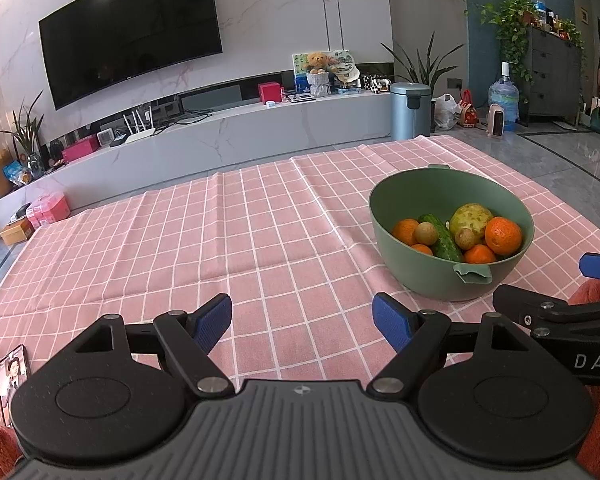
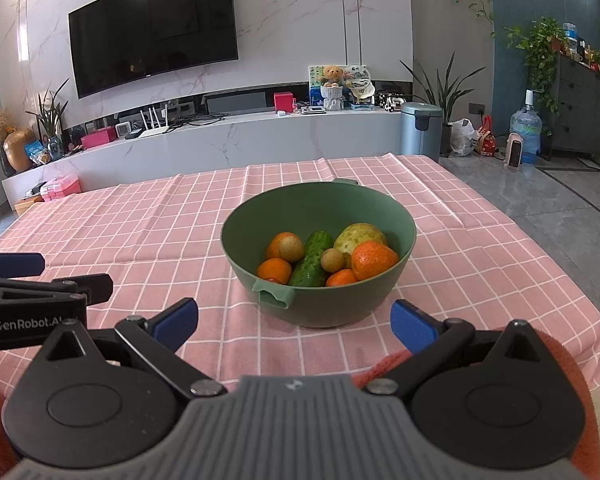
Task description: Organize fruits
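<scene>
Your left gripper (image 1: 302, 322) fills the bottom of the left wrist view, its blue pads (image 1: 212, 322) spread wide with nothing between them, held over the pink checked cloth (image 1: 204, 240). Ahead and to the right on that cloth stands the green bowl (image 1: 420, 272), its small handle (image 1: 473, 273) turned toward you. Inside it you have a large orange (image 1: 503, 235) on the right, smaller oranges (image 1: 406, 231) at the left and along the near side, a dark green cucumber (image 1: 442, 240) lying slantwise through the middle, a pale yellow-green round fruit (image 1: 471, 218) at the back, and two small brown fruits (image 1: 427, 234) resting on top. A phone (image 1: 13, 374) with a lit screen lies at the cloth's near left edge, and part of your other gripper pokes in from the right edge. Over in the right wrist view, your right gripper (image 2: 294, 320) is likewise wide open and holding nothing, and the bowl (image 2: 328, 300) sits straight ahead, just beyond the fingertips. You see the same load: cucumber (image 2: 312, 262) in the centre, big orange (image 2: 373, 260) on the right, the pale fruit (image 2: 358, 237) behind it, smaller oranges (image 2: 274, 270) left and front, brown fruits (image 2: 290, 248) between them. Your left gripper (image 2: 16, 264) shows at the left edge, beside the bowl but well apart from it.
</scene>
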A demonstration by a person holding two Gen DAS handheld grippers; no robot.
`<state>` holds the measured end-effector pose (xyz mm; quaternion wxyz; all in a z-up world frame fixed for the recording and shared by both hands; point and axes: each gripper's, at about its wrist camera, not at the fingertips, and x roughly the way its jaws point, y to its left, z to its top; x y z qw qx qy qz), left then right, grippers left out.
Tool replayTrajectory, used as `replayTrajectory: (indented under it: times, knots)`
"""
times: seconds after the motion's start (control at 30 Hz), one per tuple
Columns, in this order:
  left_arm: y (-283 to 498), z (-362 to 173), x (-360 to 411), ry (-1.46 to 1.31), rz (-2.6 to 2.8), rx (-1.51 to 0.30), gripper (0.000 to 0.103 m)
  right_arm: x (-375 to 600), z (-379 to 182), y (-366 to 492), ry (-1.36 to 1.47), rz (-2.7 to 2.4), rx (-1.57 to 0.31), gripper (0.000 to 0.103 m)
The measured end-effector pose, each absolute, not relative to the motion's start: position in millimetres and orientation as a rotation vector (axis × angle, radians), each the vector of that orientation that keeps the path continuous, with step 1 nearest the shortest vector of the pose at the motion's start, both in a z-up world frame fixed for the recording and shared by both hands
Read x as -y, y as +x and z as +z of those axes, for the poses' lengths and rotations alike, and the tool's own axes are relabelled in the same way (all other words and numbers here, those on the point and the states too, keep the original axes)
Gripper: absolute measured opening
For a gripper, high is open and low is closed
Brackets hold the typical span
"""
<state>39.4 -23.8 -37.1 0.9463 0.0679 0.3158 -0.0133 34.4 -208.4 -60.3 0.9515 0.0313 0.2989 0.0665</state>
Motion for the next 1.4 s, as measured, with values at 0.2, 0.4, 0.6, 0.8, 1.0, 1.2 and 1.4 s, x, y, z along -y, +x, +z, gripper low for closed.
replayTrajectory:
  times: [0.2, 0.4, 0.6, 0.8, 1.0, 1.2, 1.4]
  knots:
    - [38.5, -37.5, 23.9, 0.135, -0.028, -0.644, 0.094, 208.2, -60.0, 34.5, 0.063, 0.136, -0.608, 0.098]
    - [38.0, -37.3, 24.1, 0.134, -0.029, -0.651, 0.094, 208.2, -59.9, 34.5, 0.063, 0.136, -0.608, 0.098]
    - [37.9, -36.8, 24.3, 0.134, -0.029, -0.651, 0.094, 208.6, -60.1, 34.5, 0.063, 0.136, -0.608, 0.098]
    - [38.6, -35.4, 24.5, 0.137, -0.027, -0.649, 0.093, 208.6, -60.0, 34.6, 0.063, 0.136, -0.609, 0.098]
    - [39.1, -34.9, 24.7, 0.136, -0.025, -0.652, 0.093, 208.5, -59.7, 34.5, 0.064, 0.136, -0.609, 0.098]
    - [39.6, -34.5, 24.0, 0.134, -0.027, -0.656, 0.093, 208.6, -59.5, 34.5, 0.064, 0.135, -0.610, 0.098]
    - [39.9, -34.6, 23.8, 0.135, -0.026, -0.656, 0.093, 208.5, -59.8, 34.5, 0.064, 0.135, -0.611, 0.098]
